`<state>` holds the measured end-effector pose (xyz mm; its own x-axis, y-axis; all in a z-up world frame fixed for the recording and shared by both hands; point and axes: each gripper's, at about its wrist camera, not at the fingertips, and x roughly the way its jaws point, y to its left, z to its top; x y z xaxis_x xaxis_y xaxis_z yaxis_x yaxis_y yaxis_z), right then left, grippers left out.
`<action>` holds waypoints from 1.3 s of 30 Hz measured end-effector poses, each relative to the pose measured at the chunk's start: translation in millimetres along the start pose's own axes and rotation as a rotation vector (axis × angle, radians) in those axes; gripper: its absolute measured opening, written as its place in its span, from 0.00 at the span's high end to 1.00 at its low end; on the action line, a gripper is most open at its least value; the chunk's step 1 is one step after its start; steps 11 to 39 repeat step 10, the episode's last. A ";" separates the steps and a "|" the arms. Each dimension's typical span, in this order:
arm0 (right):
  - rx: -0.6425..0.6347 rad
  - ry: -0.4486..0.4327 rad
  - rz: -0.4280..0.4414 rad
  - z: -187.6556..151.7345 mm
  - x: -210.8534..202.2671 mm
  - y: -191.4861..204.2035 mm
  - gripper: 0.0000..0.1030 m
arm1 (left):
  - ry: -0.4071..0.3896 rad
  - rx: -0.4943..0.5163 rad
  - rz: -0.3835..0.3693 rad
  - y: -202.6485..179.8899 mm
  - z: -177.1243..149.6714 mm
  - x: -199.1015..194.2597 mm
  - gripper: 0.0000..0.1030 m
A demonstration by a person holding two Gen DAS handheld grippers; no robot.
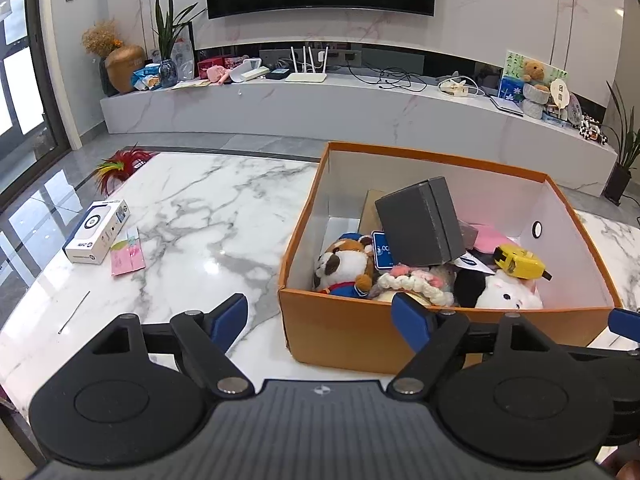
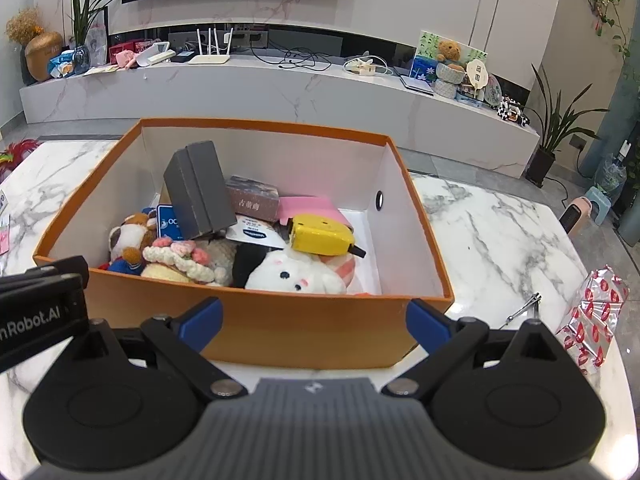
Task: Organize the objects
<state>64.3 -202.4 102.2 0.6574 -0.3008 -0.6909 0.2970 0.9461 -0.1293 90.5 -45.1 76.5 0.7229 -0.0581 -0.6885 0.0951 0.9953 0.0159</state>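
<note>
The left gripper point(image 2: 44, 300) reads "nRobot.AI" on its side. On the marble bench point(image 1: 200, 208), an orange cardboard box point(image 2: 280, 328) holds a dark grey box point(image 2: 200, 192) leaning on a blue "OC…" card point(image 2: 170, 222), a yellow tape measure point(image 2: 320, 234), a white plush point(image 2: 296, 276) and what may be a raccoon plush point(image 1: 344, 264). Both grippers' jaws stand released and empty; the right gripper point(image 2: 316, 324) faces the box's near wall.

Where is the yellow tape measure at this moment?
The yellow tape measure lies inside the orange box, right of centre in both views, on top of the white plush toy and before the pink item.
</note>
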 end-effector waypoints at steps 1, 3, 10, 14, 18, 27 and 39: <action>-0.001 -0.001 -0.001 -0.4 -0.4 0.1 0.05 | 0.001 -0.001 -0.002 0.9 0.1 0.2 0.09; -0.002 -0.002 -0.002 -0.8 -1.1 -0.2 0.04 | -0.005 -0.001 -0.003 1.3 -0.4 -0.5 0.09; -0.006 0.002 -0.004 -1.9 -1.6 -0.1 0.04 | -0.021 0.027 0.005 -3.5 0.5 -3.0 0.09; -0.006 0.002 -0.004 -1.9 -1.6 -0.1 0.04 | -0.021 0.027 0.005 -3.5 0.5 -3.0 0.09; -0.006 0.002 -0.004 -1.9 -1.6 -0.1 0.04 | -0.021 0.027 0.005 -3.5 0.5 -3.0 0.09; -0.006 0.002 -0.004 -1.9 -1.6 -0.1 0.04 | -0.021 0.027 0.005 -3.5 0.5 -3.0 0.09; -0.006 0.002 -0.004 -1.9 -1.6 -0.1 0.04 | -0.021 0.027 0.005 -3.5 0.5 -3.0 0.09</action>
